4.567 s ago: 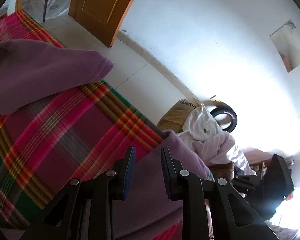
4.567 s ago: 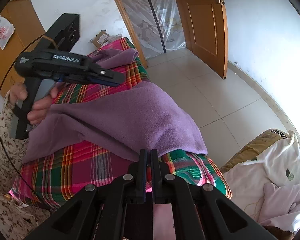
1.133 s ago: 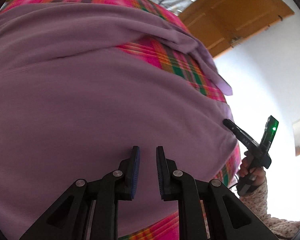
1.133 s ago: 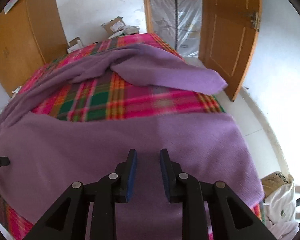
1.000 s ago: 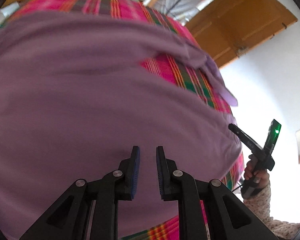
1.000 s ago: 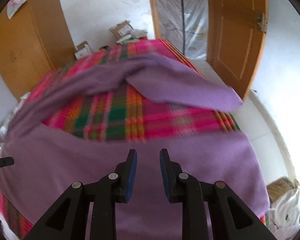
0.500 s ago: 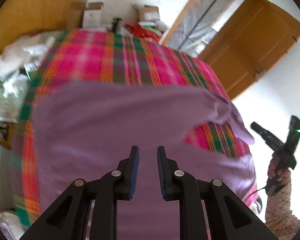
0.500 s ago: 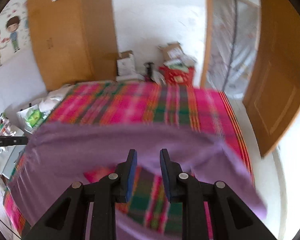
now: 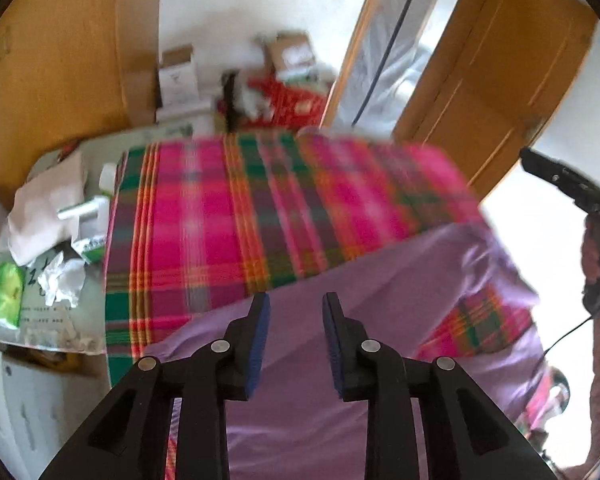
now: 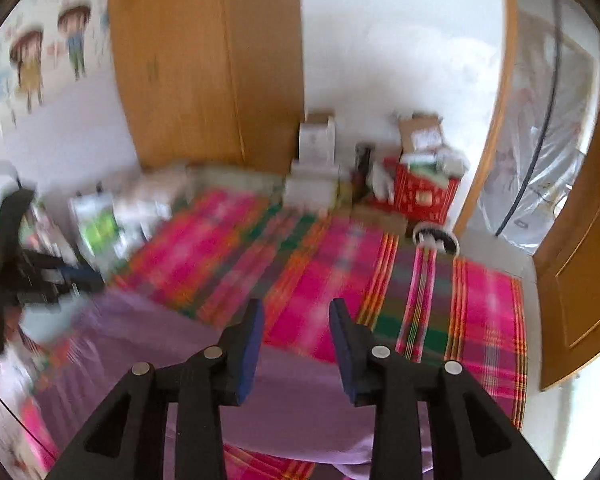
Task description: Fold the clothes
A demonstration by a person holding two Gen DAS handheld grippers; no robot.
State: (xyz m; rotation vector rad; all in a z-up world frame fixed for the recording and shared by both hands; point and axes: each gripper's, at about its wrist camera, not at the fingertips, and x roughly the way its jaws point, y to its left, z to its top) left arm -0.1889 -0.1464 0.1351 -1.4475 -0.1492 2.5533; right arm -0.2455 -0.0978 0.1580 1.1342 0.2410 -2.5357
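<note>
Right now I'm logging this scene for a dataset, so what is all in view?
garment: 1, purple, spread on the near part of the bed.
bed cover: 1, pink-green plaid, under it.
boxes: several, white and brown, beyond the bed's far end.
basket: 1, red, beside the boxes.
wardrobe: 1, wooden, far wall.
door: 1, wooden, right.
left gripper: 1, black, open above the garment.
right gripper: 1, black, open.

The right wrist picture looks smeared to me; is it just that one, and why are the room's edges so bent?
Right wrist view: heavy motion blur over the plaid bedspread and left gripper, while its own right gripper stays sharp. Left wrist view: milder blur on the purple garment; overexposed glare at right. Both: fisheye bending, dark corners.
</note>
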